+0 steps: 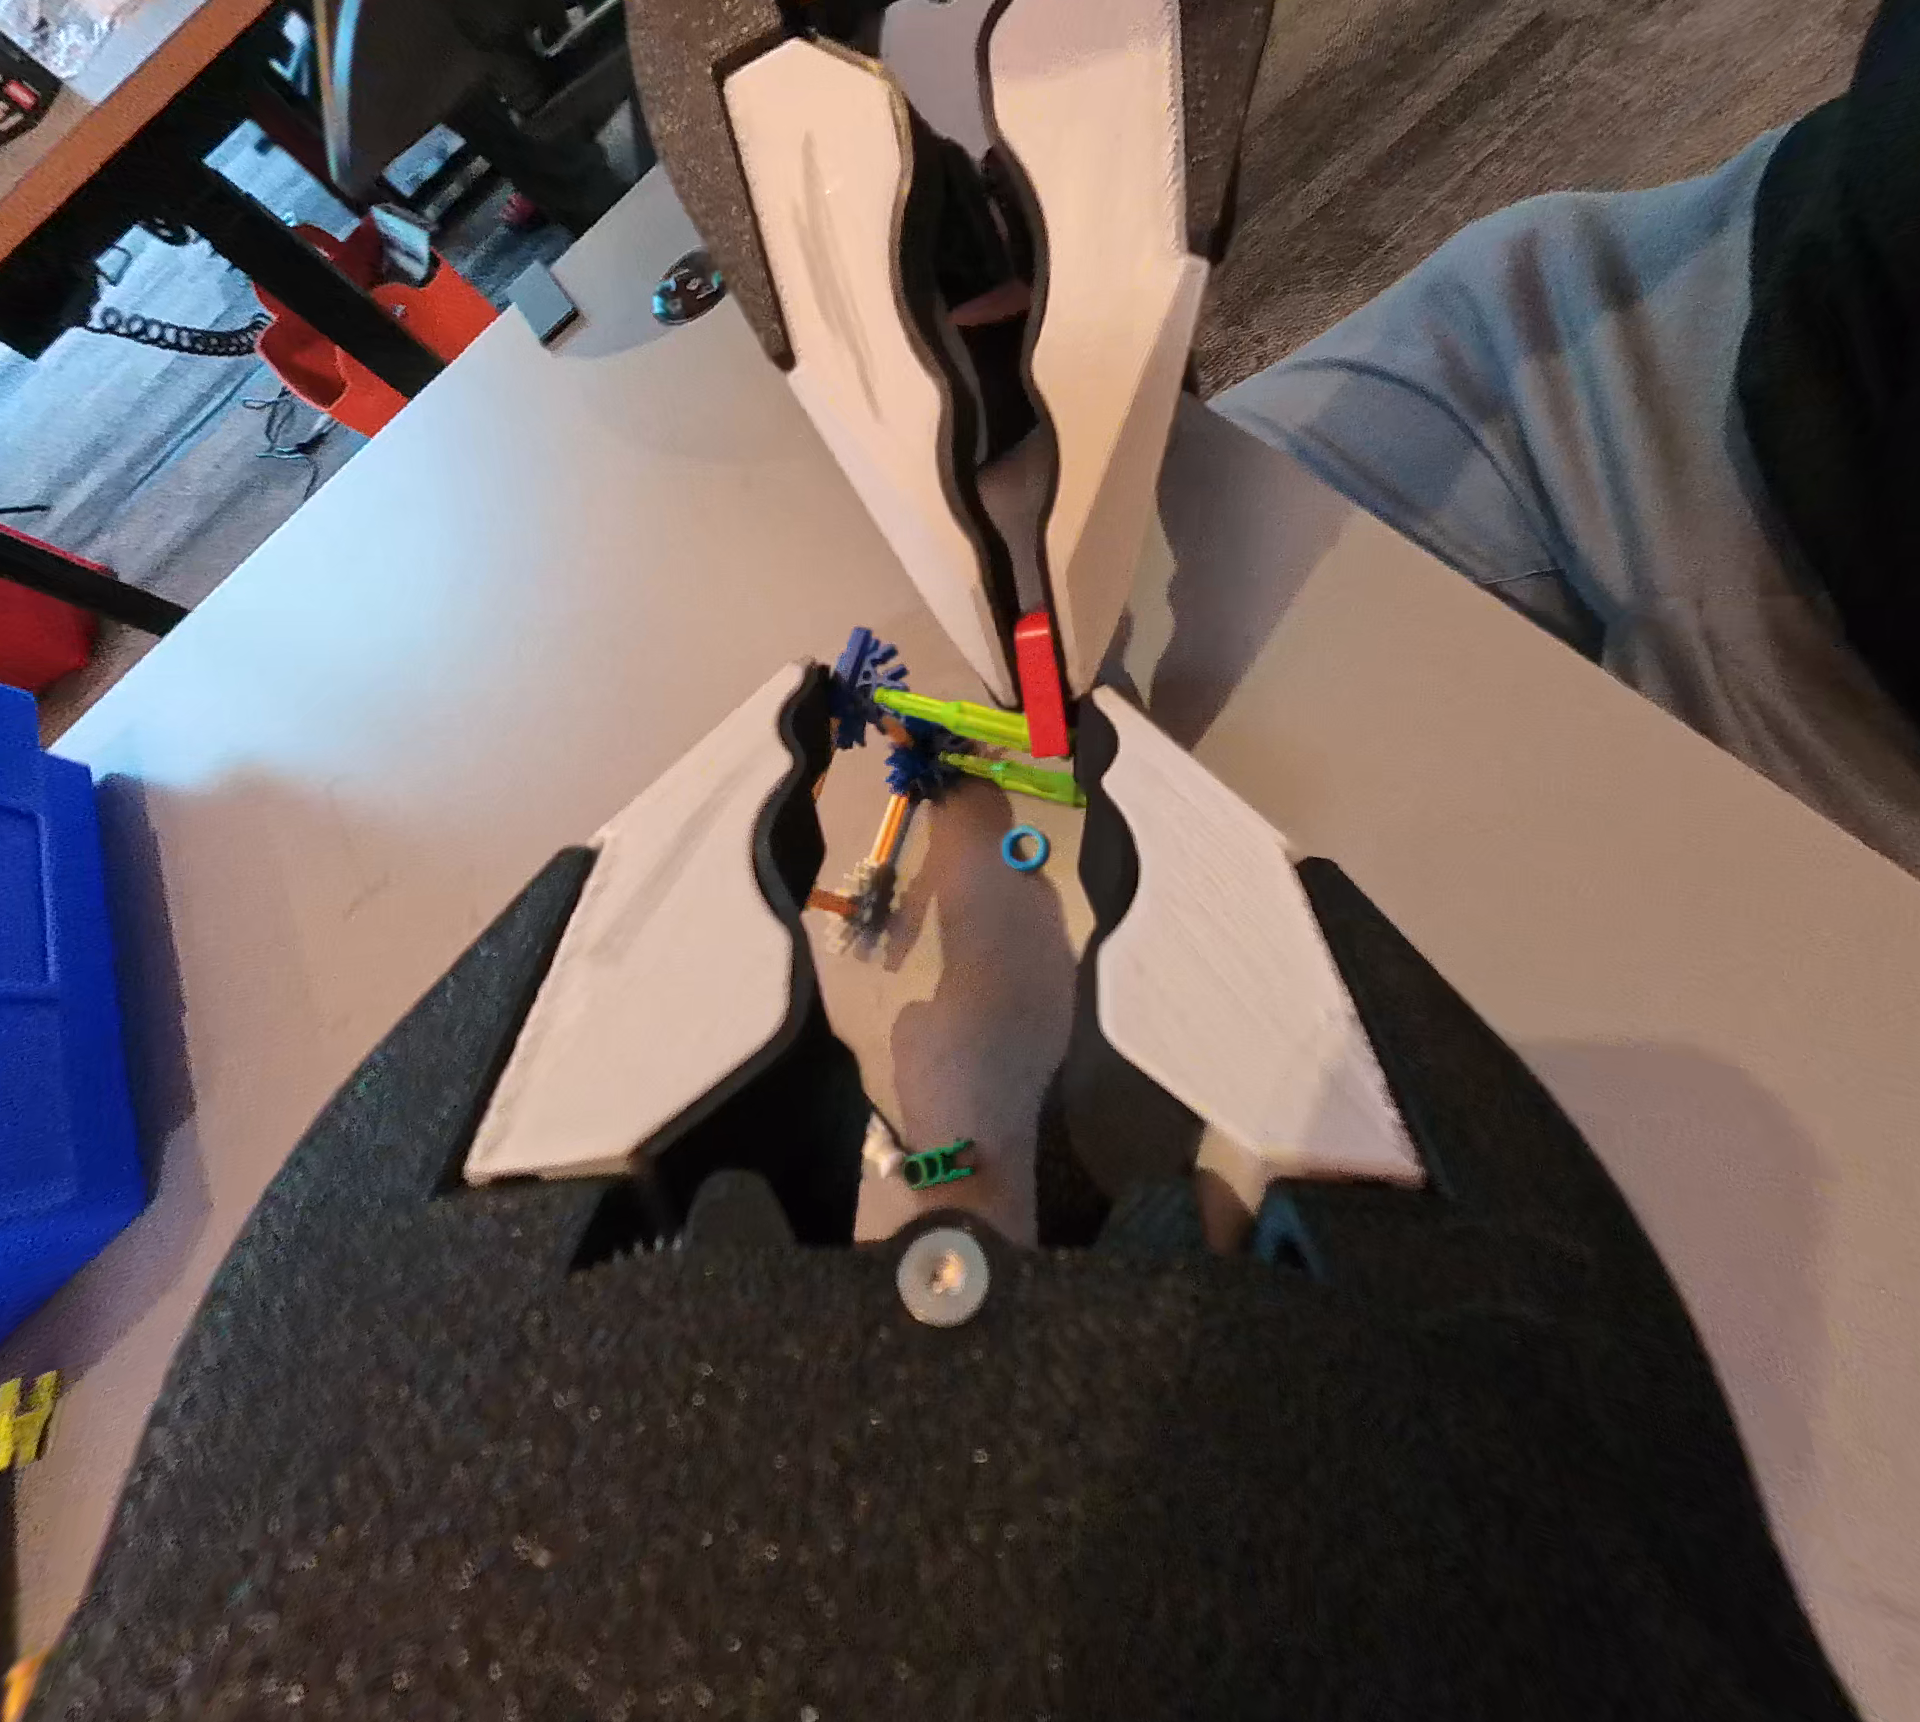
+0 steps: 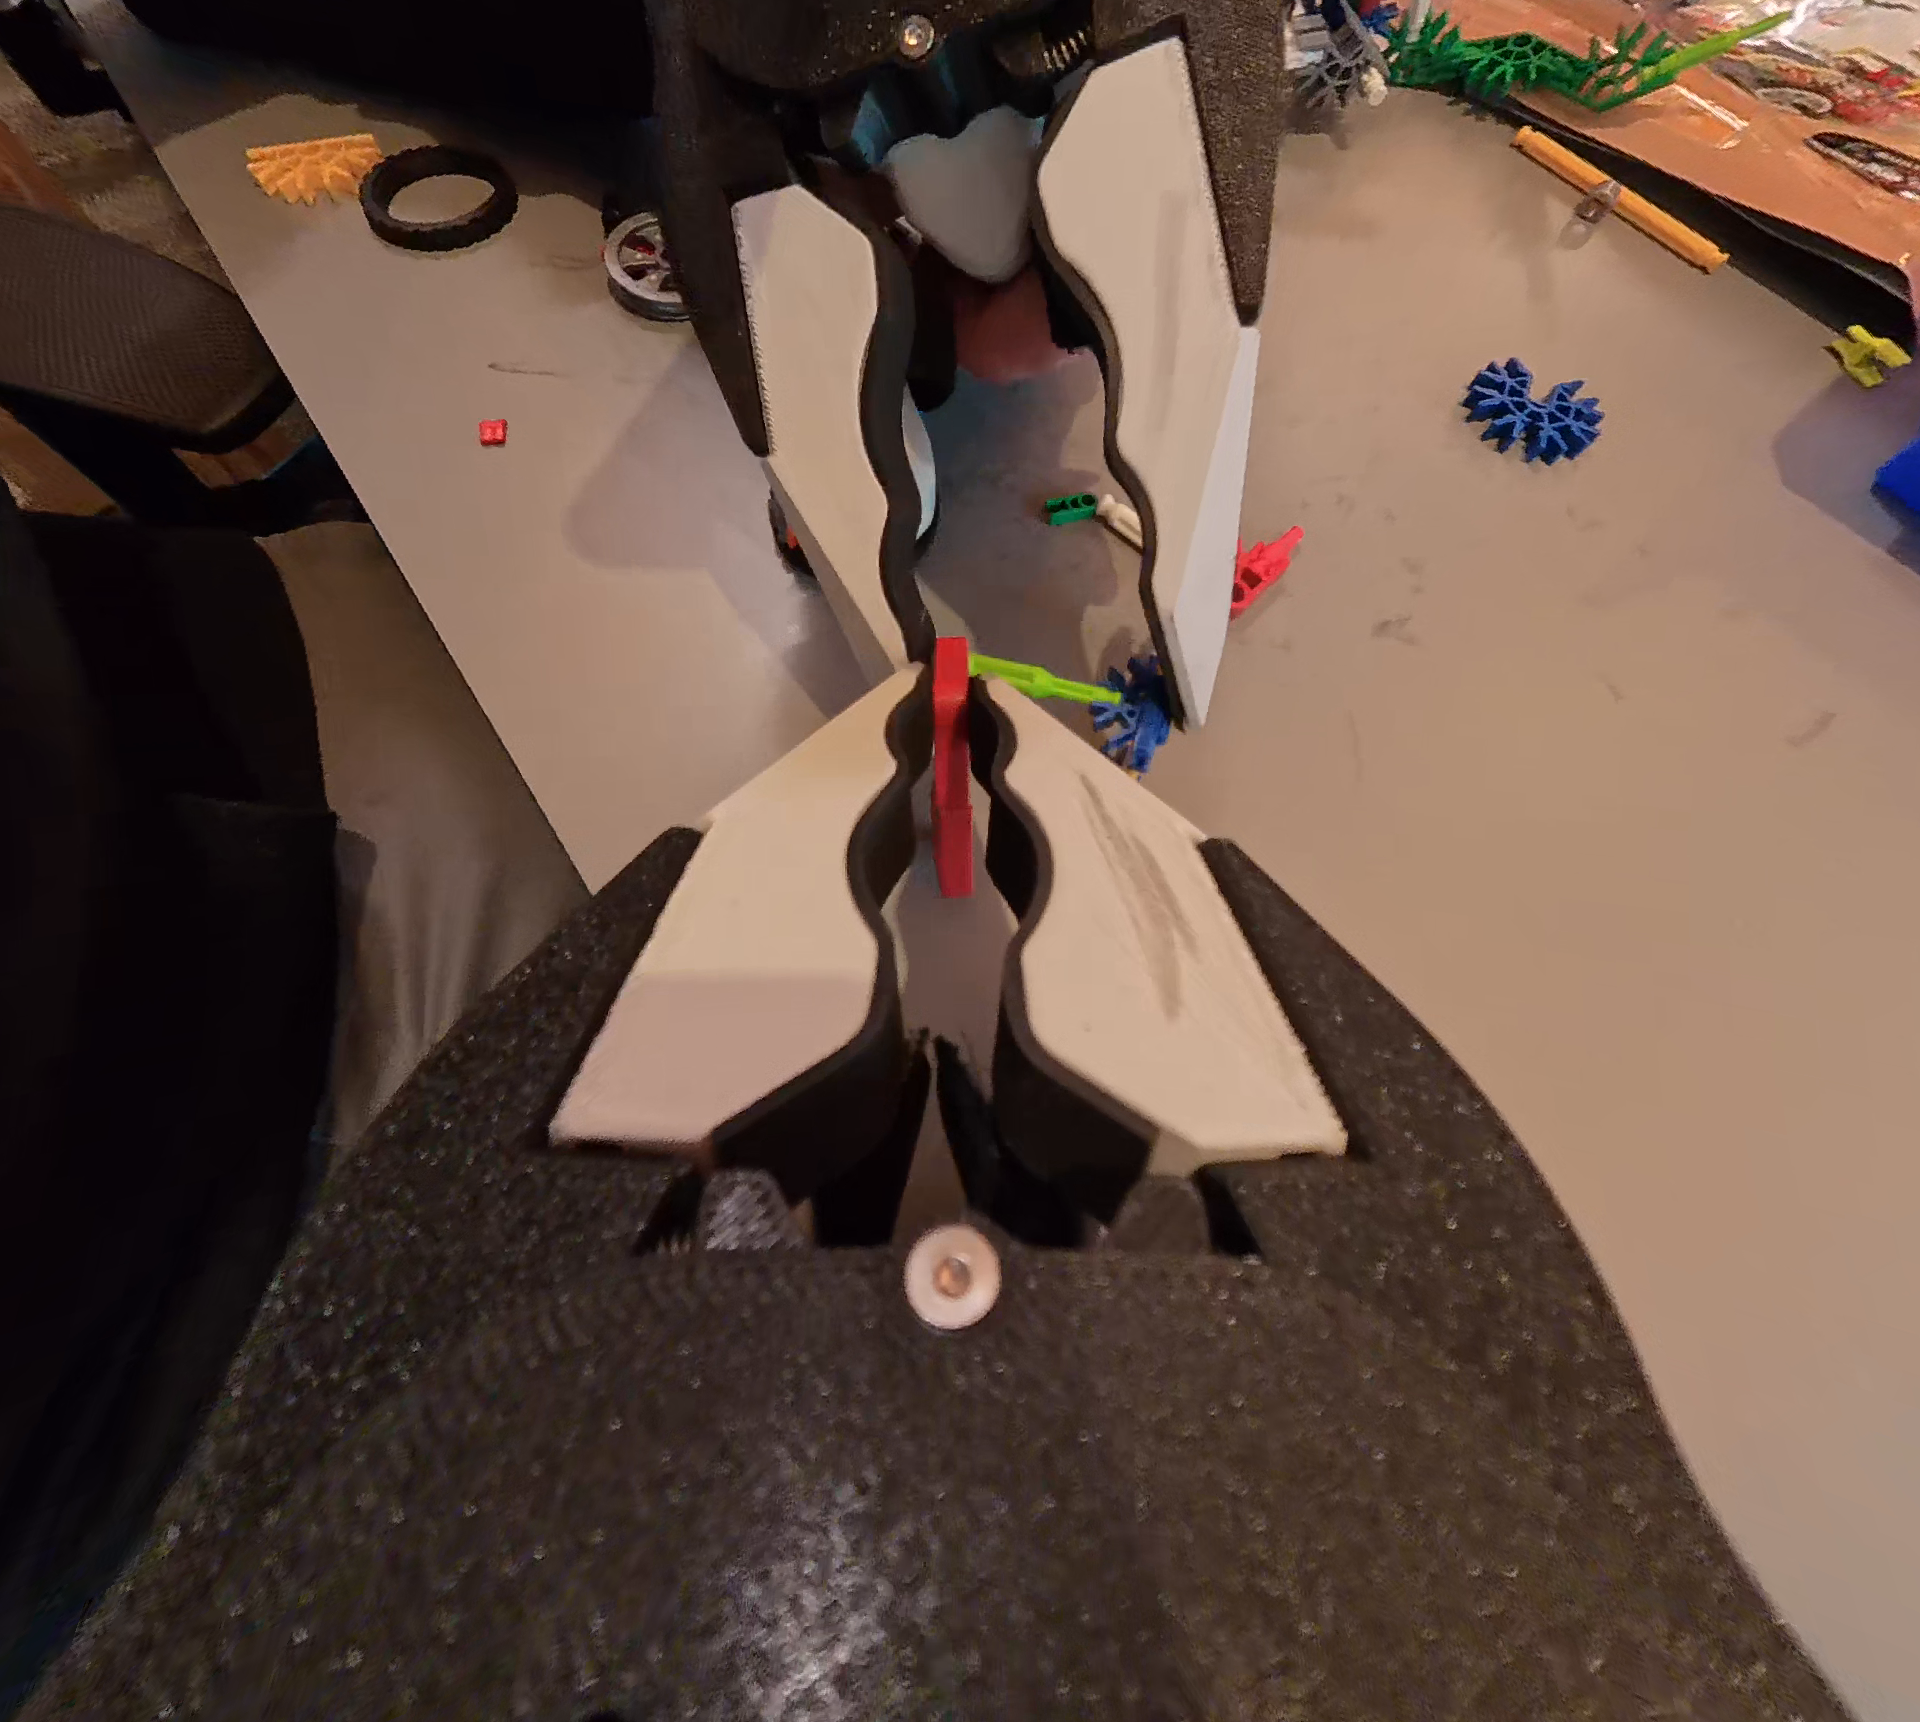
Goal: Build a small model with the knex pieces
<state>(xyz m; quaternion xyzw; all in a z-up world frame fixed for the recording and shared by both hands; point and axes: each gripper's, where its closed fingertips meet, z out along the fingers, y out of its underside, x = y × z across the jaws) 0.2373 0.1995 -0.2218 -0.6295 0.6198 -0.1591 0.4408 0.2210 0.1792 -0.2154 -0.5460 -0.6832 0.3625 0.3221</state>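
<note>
My right gripper [image 2: 951, 685] is shut on a flat red piece [image 2: 951, 768], which stands upright between its tips. A lime green rod [image 2: 1039, 685] runs from the red piece to a blue snowflake connector [image 2: 1132, 716]. In the left wrist view the right gripper [image 1: 1029, 685] comes down from above with the red piece [image 1: 1042, 696]. My left gripper [image 1: 951, 716] is open wide around a small build of blue connectors [image 1: 868, 675], green rods [image 1: 966, 716] and an orange rod [image 1: 899, 831]. Its tips stand close beside the blue connector and the red piece.
On the grey table [image 2: 1558, 841] lie a black tyre [image 2: 436, 197], a wheel [image 2: 644, 259], blue connectors [image 2: 1532, 415], a red connector [image 2: 1262, 571], an orange rod [image 2: 1621, 202] and a printed bag [image 2: 1714, 10]. A blue bin [image 1: 52, 997] stands left. A person's leg [image 1: 1558, 425] is beside the table edge. Both grippers' tips are close together, under 4 cm apart. The left tips stand about 9 centimeters off the red connector [image 2: 1262, 571].
</note>
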